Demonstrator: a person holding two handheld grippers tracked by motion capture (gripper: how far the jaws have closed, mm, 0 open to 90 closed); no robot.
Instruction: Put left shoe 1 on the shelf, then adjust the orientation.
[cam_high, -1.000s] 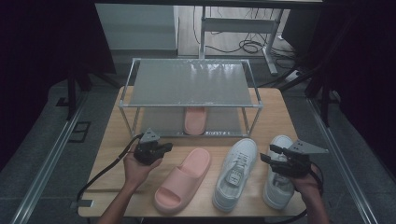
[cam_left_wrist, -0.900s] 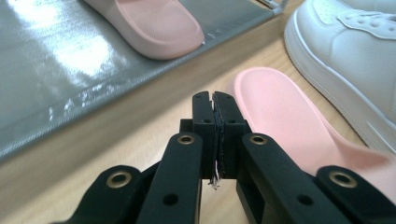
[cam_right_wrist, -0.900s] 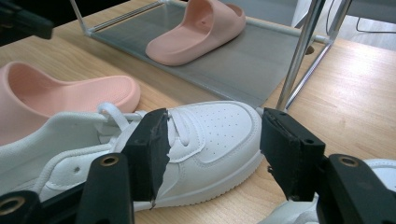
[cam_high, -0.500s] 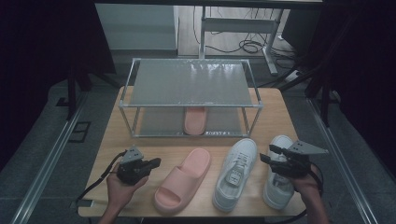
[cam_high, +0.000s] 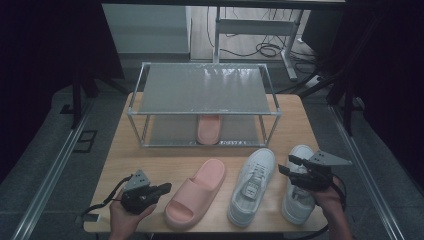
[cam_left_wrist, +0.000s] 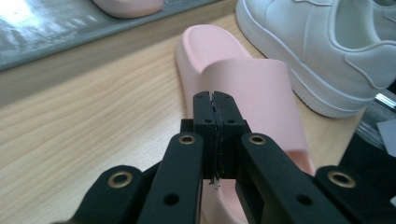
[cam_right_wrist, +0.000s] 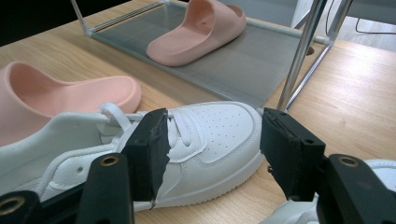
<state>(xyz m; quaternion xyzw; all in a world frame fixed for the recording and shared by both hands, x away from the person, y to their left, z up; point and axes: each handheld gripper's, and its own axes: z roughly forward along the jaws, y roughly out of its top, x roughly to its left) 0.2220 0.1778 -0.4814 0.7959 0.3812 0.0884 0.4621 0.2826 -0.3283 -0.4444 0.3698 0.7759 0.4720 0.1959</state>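
A pink slipper (cam_high: 197, 192) lies on the wooden table, toe toward the rack. Its mate (cam_high: 209, 129) rests on the rack's lower shelf. Two white sneakers (cam_high: 252, 185) (cam_high: 299, 185) sit to the right of the slipper. My left gripper (cam_high: 166, 188) is low at the table's front left, shut with nothing in it, its tips just left of the slipper's heel. In the left gripper view the gripper (cam_left_wrist: 215, 100) points at the slipper's strap (cam_left_wrist: 243, 79). My right gripper (cam_high: 287, 166) hovers open between the two sneakers. The right gripper view shows the gripper (cam_right_wrist: 217, 135) framing the left sneaker's toe (cam_right_wrist: 210, 126).
A metal two-shelf rack (cam_high: 202, 113) stands at the back of the table, its top shelf bare. Black cables trail from the left gripper over the front edge. Bare wood (cam_high: 150, 155) lies between the rack and the shoes. Dark floor surrounds the table.
My left gripper has pulled back toward the table's front edge and a little left, away from the rack. The right gripper and all the shoes have stayed put.
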